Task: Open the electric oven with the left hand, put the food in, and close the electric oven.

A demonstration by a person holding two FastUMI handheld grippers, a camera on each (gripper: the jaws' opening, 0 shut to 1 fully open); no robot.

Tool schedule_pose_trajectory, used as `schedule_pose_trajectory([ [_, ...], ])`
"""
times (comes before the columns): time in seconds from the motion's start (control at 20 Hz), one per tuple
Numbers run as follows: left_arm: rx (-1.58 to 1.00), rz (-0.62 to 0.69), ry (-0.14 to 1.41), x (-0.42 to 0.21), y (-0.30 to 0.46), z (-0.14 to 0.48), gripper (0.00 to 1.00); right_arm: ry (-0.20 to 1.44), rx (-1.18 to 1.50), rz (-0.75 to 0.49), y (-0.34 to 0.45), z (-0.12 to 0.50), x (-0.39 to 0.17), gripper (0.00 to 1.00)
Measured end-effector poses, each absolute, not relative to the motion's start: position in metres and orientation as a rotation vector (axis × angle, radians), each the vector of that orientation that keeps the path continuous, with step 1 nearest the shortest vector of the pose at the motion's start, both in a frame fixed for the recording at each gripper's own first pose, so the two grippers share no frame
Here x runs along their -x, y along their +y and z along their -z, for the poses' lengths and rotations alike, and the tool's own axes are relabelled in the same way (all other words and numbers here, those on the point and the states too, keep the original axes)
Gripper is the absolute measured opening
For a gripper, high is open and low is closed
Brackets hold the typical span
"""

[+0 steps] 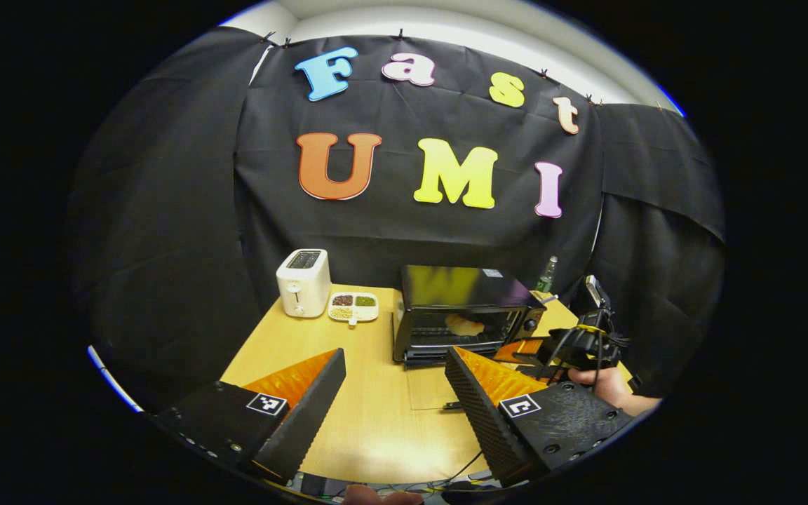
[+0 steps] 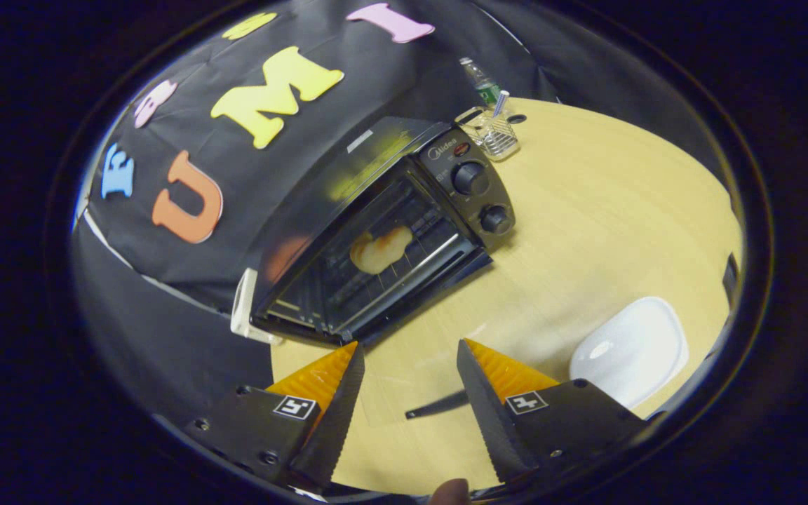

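Observation:
The black electric oven (image 1: 460, 312) stands at the back of the wooden table (image 1: 376, 414). A pale piece of food (image 1: 465, 325) lies on its rack, seen through the glass front, and the door looks closed. In the right gripper view the same oven (image 2: 390, 231) and food (image 2: 379, 249) are just ahead. My left gripper (image 1: 395, 354) is open and empty, well back from the oven. My right gripper (image 2: 409, 345) is open and empty, a short way from the oven's front. It also shows in the left gripper view as the right gripper (image 1: 520, 351), held by a hand (image 1: 607, 386) beside the oven's right corner.
A white toaster (image 1: 303, 282) and a divided dish (image 1: 353, 307) sit left of the oven. A bottle (image 1: 548, 275) and a wire basket (image 2: 495, 137) stand behind its right side. A white plate (image 2: 628, 358) lies near the right gripper. A thin dark object (image 2: 439, 405) lies on the table.

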State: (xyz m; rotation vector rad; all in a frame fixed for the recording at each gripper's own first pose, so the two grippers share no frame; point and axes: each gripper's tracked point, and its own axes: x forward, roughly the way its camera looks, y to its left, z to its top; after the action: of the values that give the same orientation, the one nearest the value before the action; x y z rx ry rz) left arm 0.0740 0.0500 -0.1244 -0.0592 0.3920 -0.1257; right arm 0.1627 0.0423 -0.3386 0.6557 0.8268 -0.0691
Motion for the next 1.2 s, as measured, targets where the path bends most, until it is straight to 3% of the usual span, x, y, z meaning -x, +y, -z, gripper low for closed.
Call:
schedule_pose_trajectory([
  [0.1, 0.068, 0.138, 0.388, -0.072, 0.039, 0.130, 0.94, 0.805, -0.526, 0.070, 0.024, 0.320, -0.146, 0.77],
  [0.25, 0.092, 0.160, 0.379, -0.071, 0.022, 0.134, 0.95, 0.753, -0.277, 0.069, -0.001, 0.292, -0.121, 0.89],
  [0.6, 0.062, 0.166, 0.400, -0.067, -0.006, 0.161, 0.95, 0.696, -0.059, 0.061, -0.033, 0.254, -0.066, 0.90],
  [1.2, 0.140, 0.191, 0.564, -0.054, -0.068, 0.279, 0.95, 0.625, -0.014, 0.146, -0.108, 0.232, -0.022, 0.91],
])
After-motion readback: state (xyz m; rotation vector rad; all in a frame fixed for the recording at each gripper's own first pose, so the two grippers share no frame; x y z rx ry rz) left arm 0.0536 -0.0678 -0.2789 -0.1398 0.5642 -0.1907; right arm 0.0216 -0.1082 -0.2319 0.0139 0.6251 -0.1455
